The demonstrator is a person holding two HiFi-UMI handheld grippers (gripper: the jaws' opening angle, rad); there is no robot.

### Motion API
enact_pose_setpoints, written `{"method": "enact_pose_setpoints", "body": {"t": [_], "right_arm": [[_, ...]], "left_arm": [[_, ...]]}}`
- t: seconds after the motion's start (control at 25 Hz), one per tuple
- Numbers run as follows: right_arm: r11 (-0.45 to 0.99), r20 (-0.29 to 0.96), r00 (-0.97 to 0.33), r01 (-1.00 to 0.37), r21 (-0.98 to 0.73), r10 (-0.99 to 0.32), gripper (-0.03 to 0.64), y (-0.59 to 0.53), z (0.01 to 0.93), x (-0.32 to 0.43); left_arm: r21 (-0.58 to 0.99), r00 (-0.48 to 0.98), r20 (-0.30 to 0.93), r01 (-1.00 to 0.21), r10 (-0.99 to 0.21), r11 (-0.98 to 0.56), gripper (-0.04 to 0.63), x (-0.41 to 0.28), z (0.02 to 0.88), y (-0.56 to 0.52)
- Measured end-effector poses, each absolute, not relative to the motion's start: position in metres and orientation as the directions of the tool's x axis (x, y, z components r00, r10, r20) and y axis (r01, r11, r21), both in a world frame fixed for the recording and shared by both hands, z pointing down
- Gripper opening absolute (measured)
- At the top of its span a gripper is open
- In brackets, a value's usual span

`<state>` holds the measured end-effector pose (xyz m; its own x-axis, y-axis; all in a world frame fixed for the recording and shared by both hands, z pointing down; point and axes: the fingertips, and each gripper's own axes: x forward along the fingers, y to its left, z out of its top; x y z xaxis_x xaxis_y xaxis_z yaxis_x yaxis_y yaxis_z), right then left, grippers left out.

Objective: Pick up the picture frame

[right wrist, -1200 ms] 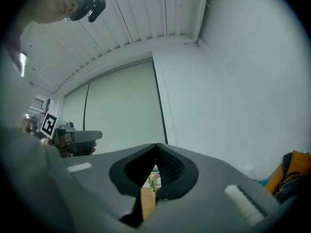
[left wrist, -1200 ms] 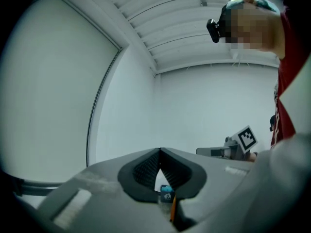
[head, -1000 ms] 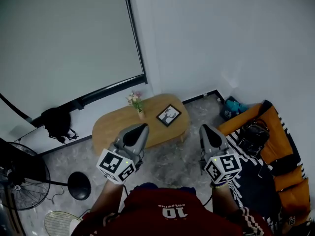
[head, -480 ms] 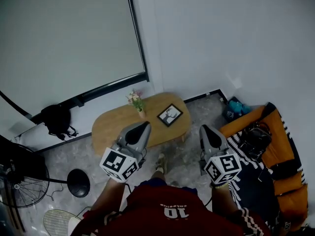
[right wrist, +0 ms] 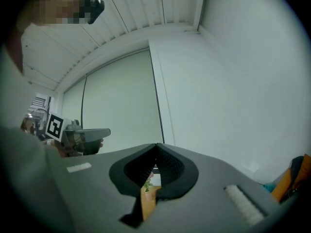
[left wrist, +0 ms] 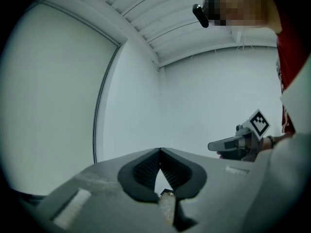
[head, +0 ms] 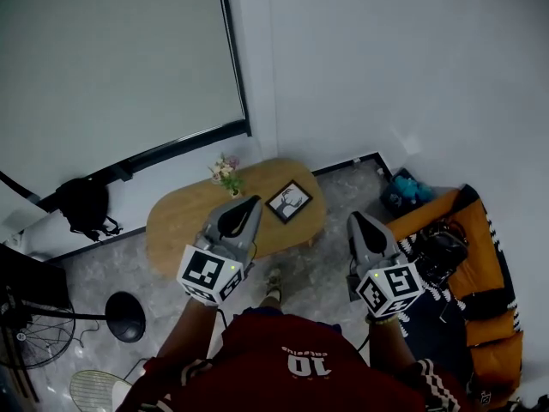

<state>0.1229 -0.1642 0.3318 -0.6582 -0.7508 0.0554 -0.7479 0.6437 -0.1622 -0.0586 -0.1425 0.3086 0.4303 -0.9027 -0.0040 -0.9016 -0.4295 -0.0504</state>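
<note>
A black picture frame (head: pixel 288 201) with a pale print lies flat on the oval wooden coffee table (head: pixel 184 221), towards its right end. My left gripper (head: pixel 251 202) is shut and empty, held level above the table's near edge, just left of the frame. My right gripper (head: pixel 352 220) is shut and empty too, hanging over the floor to the right of the table. In the left gripper view its jaws (left wrist: pixel 160 150) meet at the tips. Through the right gripper's jaws (right wrist: pixel 156 147) I glimpse the table (right wrist: pixel 146 201) and the flowers.
A small vase of flowers (head: pixel 228 177) stands at the table's far edge. An orange sofa (head: pixel 483 269) with a black bag (head: pixel 439 244) fills the right side. A black fan base (head: pixel 124 318) and a dark bag (head: pixel 83 205) lie at the left, near the wall.
Both grippers and the view have moved forward towards the table. The left gripper's tip now reaches over the table's near edge beside the frame; both stay shut.
</note>
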Motion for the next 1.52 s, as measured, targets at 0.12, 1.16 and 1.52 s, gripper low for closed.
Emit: {"method": "enact_pose_setpoints", "body": {"t": [0.12,1.16,1.52], "right_arm": [[0.654,0.064,-0.668,-0.74,-0.156,-0.741,0.002,-0.184,0.331,0.11],[0.587,0.2,-0.602,-0.799,-0.133,-0.773,0.002,-0.294,0.428,0.096],[0.568,0.262,-0.584,-0.811,-0.143,-0.768,0.002,-0.332,0.474,0.069]], "left_arm": [[-0.093,0.436,0.003,-0.896,-0.9,-0.434,0.004,-0.066,0.308,-0.167],[-0.304,0.432,0.39,-0.773,-0.813,-0.556,0.109,-0.069,0.543,-0.336],[-0.165,0.467,0.499,-0.776,-0.73,-0.609,0.109,-0.079,0.653,-0.388]]}}
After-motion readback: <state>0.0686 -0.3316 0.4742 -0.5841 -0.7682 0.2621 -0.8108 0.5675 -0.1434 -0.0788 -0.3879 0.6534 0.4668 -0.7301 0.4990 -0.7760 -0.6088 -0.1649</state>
